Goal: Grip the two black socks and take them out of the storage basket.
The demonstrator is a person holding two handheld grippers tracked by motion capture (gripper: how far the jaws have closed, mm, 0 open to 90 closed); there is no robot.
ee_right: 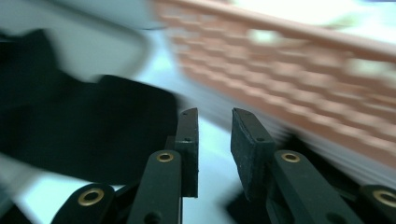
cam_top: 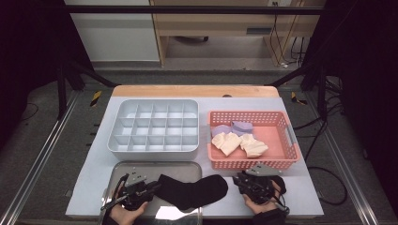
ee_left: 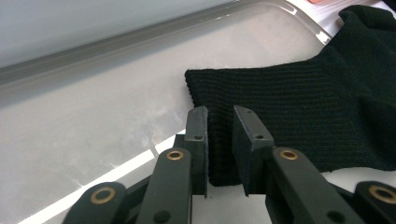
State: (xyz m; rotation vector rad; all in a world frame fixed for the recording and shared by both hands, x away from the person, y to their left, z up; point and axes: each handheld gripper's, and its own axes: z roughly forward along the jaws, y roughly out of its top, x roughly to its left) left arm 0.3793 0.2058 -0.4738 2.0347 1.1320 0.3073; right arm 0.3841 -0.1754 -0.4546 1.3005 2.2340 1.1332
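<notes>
Pale grey bench (cam_top: pixel 94 183) with a wooden far edge, dark floor all round, black sock (cam_top: pixel 192 190) lay lengthwise left to right across the metal tray (cam_top: pixel 155 166), cuff toward the left gripper (cam_top: pixel 149 187), which pinched that cuff edge, right gripper (cam_top: pixel 238 180) sat empty with jaws apart just past the toe.
</notes>
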